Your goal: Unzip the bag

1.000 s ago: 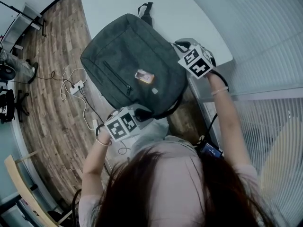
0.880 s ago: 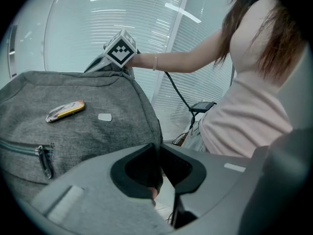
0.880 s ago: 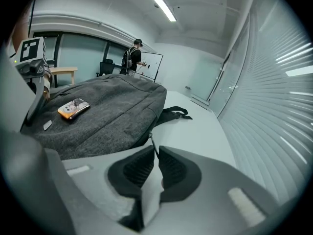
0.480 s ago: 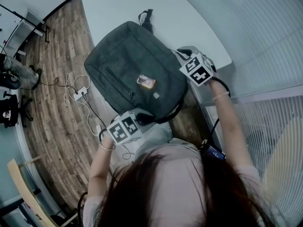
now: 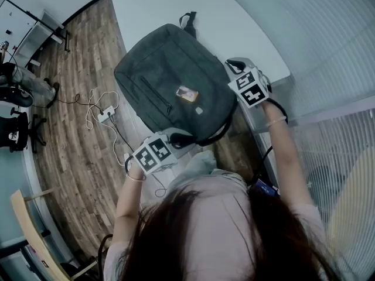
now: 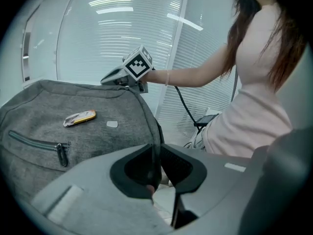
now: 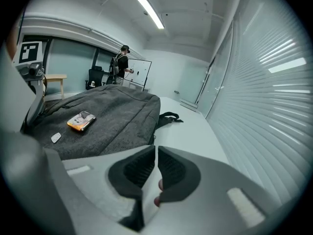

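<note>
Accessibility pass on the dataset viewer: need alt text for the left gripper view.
The left gripper, jaws opening, has the black strap of a grey bag between them. The bag carries a small orange item and a closed pocket zip; beyond it, a person's arm holds the right gripper at the bag's far corner.

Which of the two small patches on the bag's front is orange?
The larger oblong tag; the smaller patch beside it is pale grey.

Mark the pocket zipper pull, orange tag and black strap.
pocket zipper pull [image 6: 61, 154], left gripper view, hanging tab
orange tag [image 7: 81, 121], right gripper view, its middle
black strap [image 5: 205, 141], head view, its bend
</note>
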The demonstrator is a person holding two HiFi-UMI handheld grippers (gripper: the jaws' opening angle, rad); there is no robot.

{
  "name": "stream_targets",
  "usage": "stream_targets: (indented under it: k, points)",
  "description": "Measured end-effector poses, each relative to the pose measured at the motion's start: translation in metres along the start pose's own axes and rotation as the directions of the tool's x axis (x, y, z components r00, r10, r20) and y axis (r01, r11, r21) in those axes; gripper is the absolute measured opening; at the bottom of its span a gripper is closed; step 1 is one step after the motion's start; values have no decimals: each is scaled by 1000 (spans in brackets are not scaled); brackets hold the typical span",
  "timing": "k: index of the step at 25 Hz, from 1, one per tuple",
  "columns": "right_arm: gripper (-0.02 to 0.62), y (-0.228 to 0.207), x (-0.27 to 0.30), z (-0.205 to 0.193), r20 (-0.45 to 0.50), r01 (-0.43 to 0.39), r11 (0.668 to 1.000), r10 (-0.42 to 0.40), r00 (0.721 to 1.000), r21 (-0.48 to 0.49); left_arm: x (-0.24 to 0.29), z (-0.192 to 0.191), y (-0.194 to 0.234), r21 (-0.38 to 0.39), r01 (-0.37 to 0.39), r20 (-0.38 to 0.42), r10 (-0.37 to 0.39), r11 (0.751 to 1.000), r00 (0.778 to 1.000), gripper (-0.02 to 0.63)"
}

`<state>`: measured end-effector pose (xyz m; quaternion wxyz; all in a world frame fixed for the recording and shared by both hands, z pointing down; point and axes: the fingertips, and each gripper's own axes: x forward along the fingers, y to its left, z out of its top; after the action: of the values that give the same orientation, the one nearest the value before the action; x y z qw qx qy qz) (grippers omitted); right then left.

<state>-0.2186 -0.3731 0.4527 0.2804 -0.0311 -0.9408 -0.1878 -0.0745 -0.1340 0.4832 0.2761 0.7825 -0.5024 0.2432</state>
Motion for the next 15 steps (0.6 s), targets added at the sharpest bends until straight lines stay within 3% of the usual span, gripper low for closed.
stream_targets:
  k: [8,11,15]
  points:
    - [21,18,-35,22,94,59,998,-62,994,31,-29,9,7,-62,-144,118,151,988,981,63]
    - [20,27,-54,34,148,90,995,-94,984,35,-43,16,8,-111,-210,197,229,971,953,60]
    - [5,47,-85,58,234,113,992,-122,964,52,-61,28,7,-179,-284,292,326,942,899,43]
